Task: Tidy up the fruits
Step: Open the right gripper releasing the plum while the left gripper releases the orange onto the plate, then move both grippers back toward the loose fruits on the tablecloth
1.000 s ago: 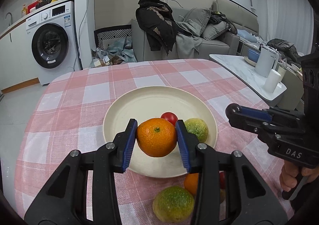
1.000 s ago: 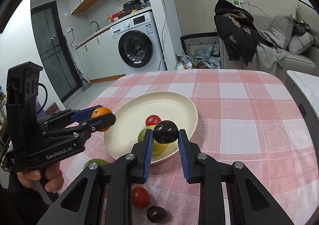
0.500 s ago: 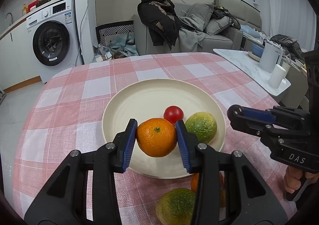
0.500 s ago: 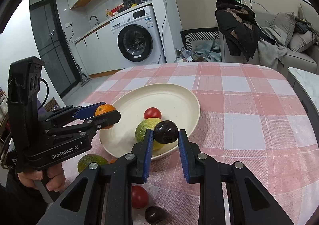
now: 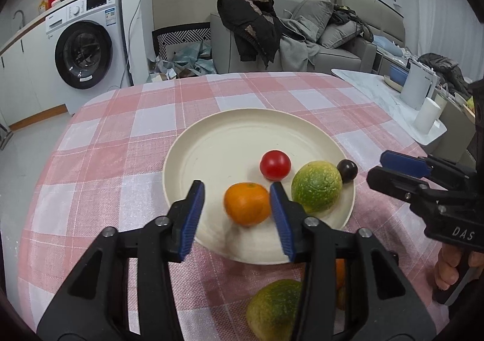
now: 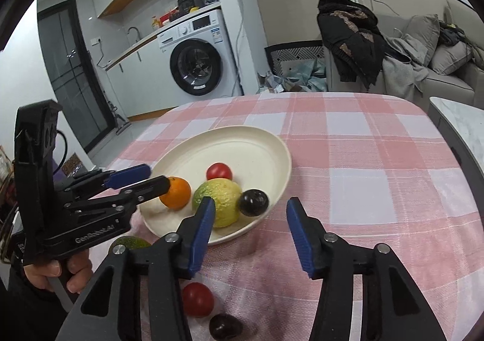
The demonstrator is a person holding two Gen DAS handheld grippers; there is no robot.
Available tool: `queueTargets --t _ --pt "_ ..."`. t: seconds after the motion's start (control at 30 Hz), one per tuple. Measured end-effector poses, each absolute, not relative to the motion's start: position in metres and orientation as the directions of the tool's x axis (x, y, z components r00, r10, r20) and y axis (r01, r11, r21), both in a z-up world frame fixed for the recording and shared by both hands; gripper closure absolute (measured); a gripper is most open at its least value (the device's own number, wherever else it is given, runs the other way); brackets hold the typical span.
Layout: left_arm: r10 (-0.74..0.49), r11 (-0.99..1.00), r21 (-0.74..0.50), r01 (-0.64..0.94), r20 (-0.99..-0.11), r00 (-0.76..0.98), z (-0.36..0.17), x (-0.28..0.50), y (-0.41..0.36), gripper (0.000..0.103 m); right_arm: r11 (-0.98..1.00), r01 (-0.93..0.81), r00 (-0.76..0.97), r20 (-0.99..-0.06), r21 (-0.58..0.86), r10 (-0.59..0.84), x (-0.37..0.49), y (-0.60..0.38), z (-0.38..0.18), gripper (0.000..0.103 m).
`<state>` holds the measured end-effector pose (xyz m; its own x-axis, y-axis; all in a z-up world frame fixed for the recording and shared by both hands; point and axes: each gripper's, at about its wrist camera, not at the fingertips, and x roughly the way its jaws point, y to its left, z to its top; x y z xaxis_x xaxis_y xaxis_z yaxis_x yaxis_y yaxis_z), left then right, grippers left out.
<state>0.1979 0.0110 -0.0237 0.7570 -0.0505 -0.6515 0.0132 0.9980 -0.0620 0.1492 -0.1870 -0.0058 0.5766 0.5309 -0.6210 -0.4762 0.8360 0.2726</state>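
Observation:
A cream plate (image 5: 230,141) (image 6: 260,144) lies on the pink checked tablecloth. In it are an orange (image 5: 247,204) (image 6: 176,192), a red tomato (image 5: 275,165) (image 6: 219,171), a green-yellow citrus (image 5: 316,186) (image 6: 222,200) and a dark plum (image 5: 347,170) (image 6: 253,202) at the plate's near-right rim. My left gripper (image 5: 239,217) (image 6: 142,177) is open with the orange loose between its fingers. My right gripper (image 6: 251,233) (image 5: 390,168) is open and empty, just behind the plum.
On the cloth in front of the plate lie a green citrus (image 5: 273,307) (image 6: 128,242), a second orange (image 5: 340,273), a red tomato (image 6: 197,299) and a dark plum (image 6: 225,327). A side table (image 5: 390,102) stands to the right, a sofa (image 5: 326,47) behind.
Both grippers have opened. The left one let go of the orange into the plate. The right one let go of the dark plum at the plate's rim.

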Motion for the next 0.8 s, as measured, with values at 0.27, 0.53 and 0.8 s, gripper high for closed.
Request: queueTargets --t 0.27,0.53,0.8 --pt "-0.005 0.998 -0.054 -0.035 -0.602 0.799 0.001 0.159 0.024 0.001 0.849 -0.434 0.580 -0.628 0.302 0.519 0.139 -0.210 0.001 0.008" --pt "-0.006 0.996 -0.071 -0.045 -0.597 0.802 0.012 0.115 0.030 0.001 0.849 -0.490 0.569 -0.666 0.196 0.482 0.112 -0.199 0.008 0.000" --pt "0.015 0.998 -0.037 -0.047 -0.608 0.794 0.011 0.085 0.022 0.001 0.847 -0.511 0.574 -0.677 0.145 0.462 0.086 -0.194 0.008 0.000"
